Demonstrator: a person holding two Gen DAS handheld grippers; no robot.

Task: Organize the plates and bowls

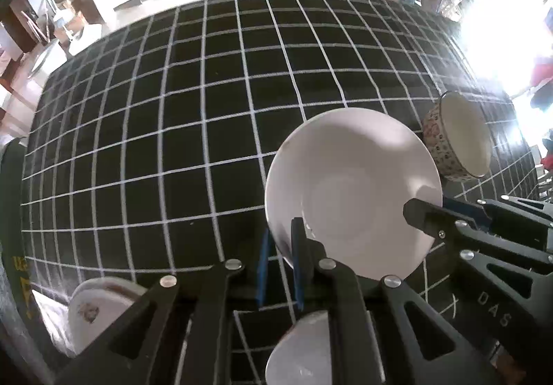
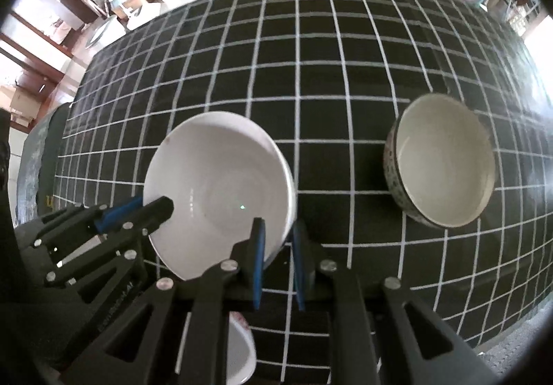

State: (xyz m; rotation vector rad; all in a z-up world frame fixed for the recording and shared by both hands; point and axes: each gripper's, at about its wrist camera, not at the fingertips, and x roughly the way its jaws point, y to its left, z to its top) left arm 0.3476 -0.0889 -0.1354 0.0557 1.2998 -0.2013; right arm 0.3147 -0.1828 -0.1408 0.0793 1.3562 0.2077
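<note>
In the left wrist view, the left claw point(image 1: 280, 267) is clamped on the near-left rim of a round white ceramic bowl point(image 1: 352, 191), tilted, its hollow facing up above the black grid-checked surface point(image 1: 172, 129). The right claw point(image 1: 420, 212) grips its right rim. A floral-patterned bowl point(image 1: 456, 139) stands just beyond.

In the right wrist view, the right claw point(image 2: 278, 264) pinches the white bowl's point(image 2: 221, 188) near-right rim; the left claw point(image 2: 162, 207) holds the opposite edge. The patterned bowl point(image 2: 442, 163) sits apart, right.

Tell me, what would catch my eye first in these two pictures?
A plain white dish hangs in the middle, above a black cloth with a white grid, pinched at opposite rims by the left gripper and the right gripper. To its right a patterned bowl sits alone on the cloth. More white crockery peeks out beneath the grippers at the near edge.
</note>
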